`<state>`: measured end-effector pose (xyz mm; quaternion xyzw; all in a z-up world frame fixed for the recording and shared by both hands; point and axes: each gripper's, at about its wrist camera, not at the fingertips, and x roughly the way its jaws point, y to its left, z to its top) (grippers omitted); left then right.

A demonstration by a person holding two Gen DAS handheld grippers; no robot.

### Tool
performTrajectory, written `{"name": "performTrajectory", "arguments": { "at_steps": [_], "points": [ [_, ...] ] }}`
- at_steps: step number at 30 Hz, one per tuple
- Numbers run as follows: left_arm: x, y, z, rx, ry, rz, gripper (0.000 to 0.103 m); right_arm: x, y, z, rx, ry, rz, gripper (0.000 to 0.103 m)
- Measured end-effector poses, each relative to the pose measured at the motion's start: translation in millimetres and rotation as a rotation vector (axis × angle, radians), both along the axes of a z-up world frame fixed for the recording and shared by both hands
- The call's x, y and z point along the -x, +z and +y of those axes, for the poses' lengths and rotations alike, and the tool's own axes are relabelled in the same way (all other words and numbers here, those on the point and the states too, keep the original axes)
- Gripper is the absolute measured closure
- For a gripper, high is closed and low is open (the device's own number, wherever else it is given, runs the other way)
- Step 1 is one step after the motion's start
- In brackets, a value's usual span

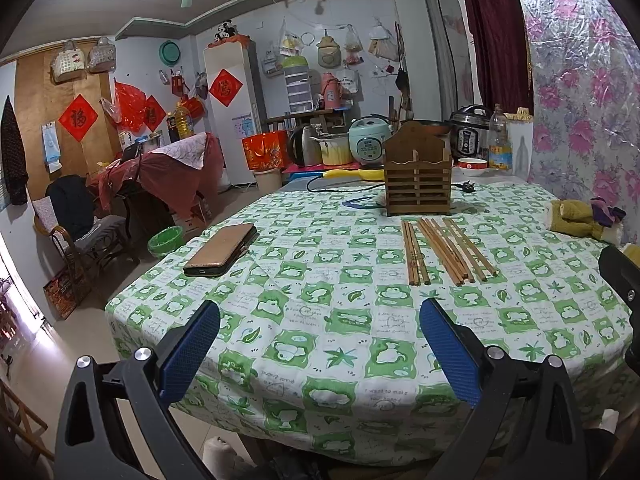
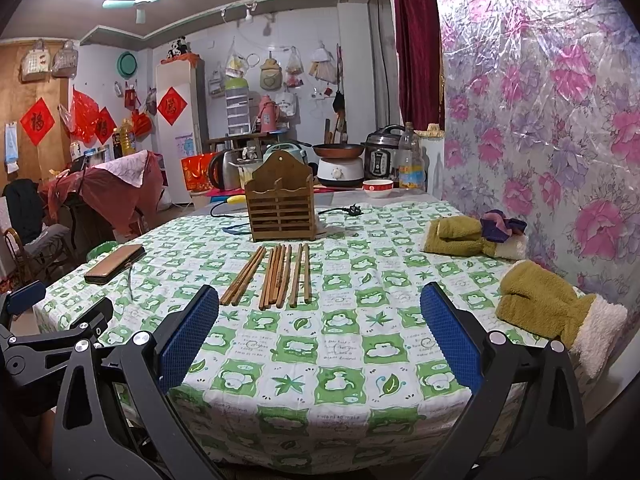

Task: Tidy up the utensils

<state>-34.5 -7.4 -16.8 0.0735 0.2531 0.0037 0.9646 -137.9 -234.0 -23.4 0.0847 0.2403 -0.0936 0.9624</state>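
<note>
Several wooden chopsticks lie side by side in groups on the green-and-white checked tablecloth; they also show in the right wrist view. A wooden slatted utensil holder stands upright behind them, also in the right wrist view. My left gripper is open and empty, low over the table's near edge, short of the chopsticks. My right gripper is open and empty, just in front of the chopsticks.
A phone in a brown case lies at the table's left. Olive fleece mittens and folded cloth lie at the right by the floral wall. A black cable and plug, bowl and cookers stand behind.
</note>
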Motion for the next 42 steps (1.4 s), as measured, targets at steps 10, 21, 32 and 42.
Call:
{"name": "performTrajectory", "arguments": {
  "at_steps": [10,21,32,42],
  "points": [
    [0.3,0.1,0.5,-0.001,0.0,-0.002,0.005,-0.1,-0.2,0.6,0.0,0.002,0.001,0.006],
    [0.6,-0.3,1.4,0.0,0.001,-0.001,0.005,-0.3,-1.1,2.1,0.0,0.005,0.002,0.006],
    [0.5,0.0,1.3,0.0,0.0,0.0,0.005,-0.4,-1.6,2.7,-0.001,0.007,0.003,0.006],
    [0.5,0.0,0.9,-0.001,0.0,0.001,0.005,-0.4,-2.2,3.4,-0.001,0.006,0.003,0.006]
  ]
}}
